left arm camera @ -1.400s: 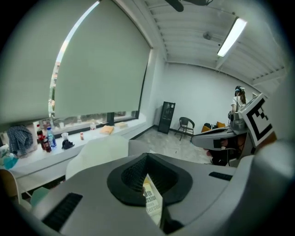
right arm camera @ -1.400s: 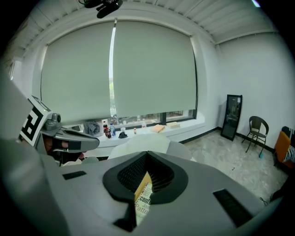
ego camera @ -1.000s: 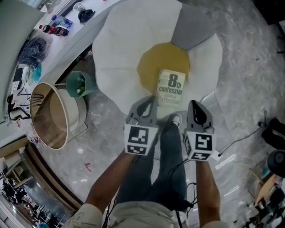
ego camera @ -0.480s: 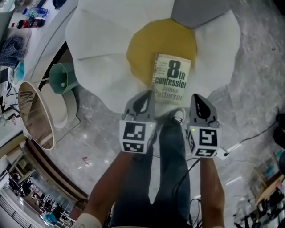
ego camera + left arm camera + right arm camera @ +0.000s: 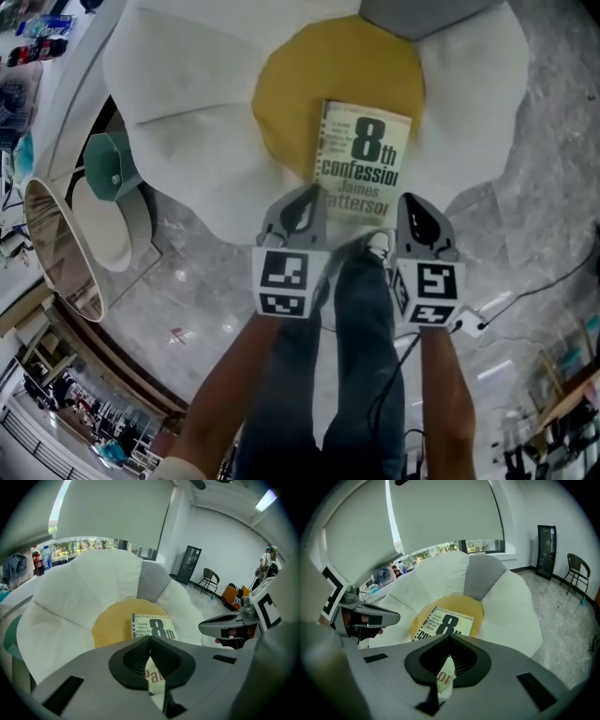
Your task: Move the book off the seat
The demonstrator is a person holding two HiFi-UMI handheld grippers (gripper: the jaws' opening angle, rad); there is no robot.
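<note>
Nothing's done yet as far as I can see. The book (image 5: 362,161) lies flat on the yellow middle (image 5: 291,84) of the flower-shaped seat (image 5: 178,122), just ahead of both claws. The left gripper (image 5: 301,203) hangs by the book's near left corner and the right gripper (image 5: 413,210) just off its near right corner. Both have jaws pinched together with nothing between them, so the whole grab, lift and carry-off is left. The cover reads "8th confession" with "James Patterson" underneath. The small print up top is too tiny to read.
</note>
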